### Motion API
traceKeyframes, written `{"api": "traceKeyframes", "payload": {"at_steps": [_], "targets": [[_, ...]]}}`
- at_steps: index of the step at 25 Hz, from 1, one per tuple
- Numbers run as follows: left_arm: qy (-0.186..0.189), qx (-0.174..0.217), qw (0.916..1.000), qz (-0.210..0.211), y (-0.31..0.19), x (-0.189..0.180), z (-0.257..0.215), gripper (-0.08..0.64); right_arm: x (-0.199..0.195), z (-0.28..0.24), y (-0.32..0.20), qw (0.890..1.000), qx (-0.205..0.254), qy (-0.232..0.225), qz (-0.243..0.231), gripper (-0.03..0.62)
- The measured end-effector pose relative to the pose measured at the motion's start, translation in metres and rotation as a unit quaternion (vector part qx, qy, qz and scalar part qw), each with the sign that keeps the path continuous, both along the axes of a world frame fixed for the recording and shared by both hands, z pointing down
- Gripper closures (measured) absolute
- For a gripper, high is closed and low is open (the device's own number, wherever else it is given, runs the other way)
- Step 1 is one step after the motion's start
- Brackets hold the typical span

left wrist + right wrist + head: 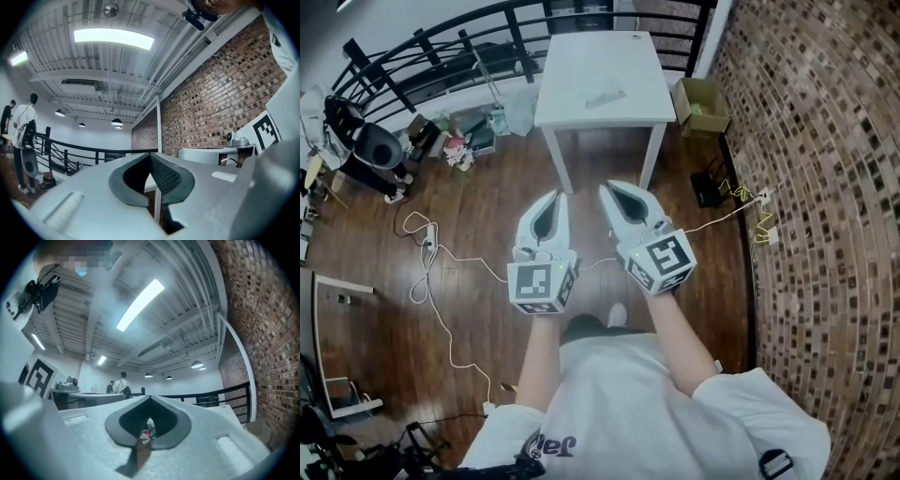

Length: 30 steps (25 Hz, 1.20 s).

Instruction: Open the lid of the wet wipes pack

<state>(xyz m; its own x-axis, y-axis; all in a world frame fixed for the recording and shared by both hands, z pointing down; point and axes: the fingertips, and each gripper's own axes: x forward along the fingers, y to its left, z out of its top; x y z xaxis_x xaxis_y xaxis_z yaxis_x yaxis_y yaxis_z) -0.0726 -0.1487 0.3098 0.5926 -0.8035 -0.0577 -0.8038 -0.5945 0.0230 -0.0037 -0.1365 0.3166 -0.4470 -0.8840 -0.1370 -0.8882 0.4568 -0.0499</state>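
Note:
The wet wipes pack (605,97), pale and flat, lies on the white table (581,112) at the far end of the wooden floor. It is well ahead of both grippers. I hold my left gripper (561,194) and my right gripper (605,187) side by side at waist height, pointing level toward the table. Both are shut with nothing between the jaws. In the left gripper view the left gripper (151,153) has its tips together, and the table's edge shows below them. The right gripper (150,397) looks the same in the right gripper view. Neither of those views shows the pack.
A brick wall (825,187) runs along the right. A black railing (441,47) curves behind the table. An open cardboard box (701,105) stands by the table's right leg. Clutter (459,141) sits at its left. A white cable (441,281) trails over the floor. People (21,136) stand far off.

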Motion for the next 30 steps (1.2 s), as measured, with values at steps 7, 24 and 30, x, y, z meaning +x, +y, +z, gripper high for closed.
{"api": "traceKeyframes", "payload": {"at_steps": [7, 24, 30], "targets": [[-0.024, -0.021, 0.9989, 0.035, -0.074, 0.042, 0.018, 0.541, 0.04, 0.027, -0.064, 0.998, -0.041, -0.016, 0.037, 0.607], [-0.002, -0.027, 0.9934, 0.111, -0.393, 0.136, 0.031, 0.543, 0.11, 0.044, -0.377, 0.992, -0.057, 0.081, 0.073, 0.606], [-0.018, -0.069, 0.9905, 0.118, -0.47, 0.139, 0.089, 0.541, 0.131, 0.087, -0.442, 0.985, -0.103, 0.078, 0.11, 0.606]]}}
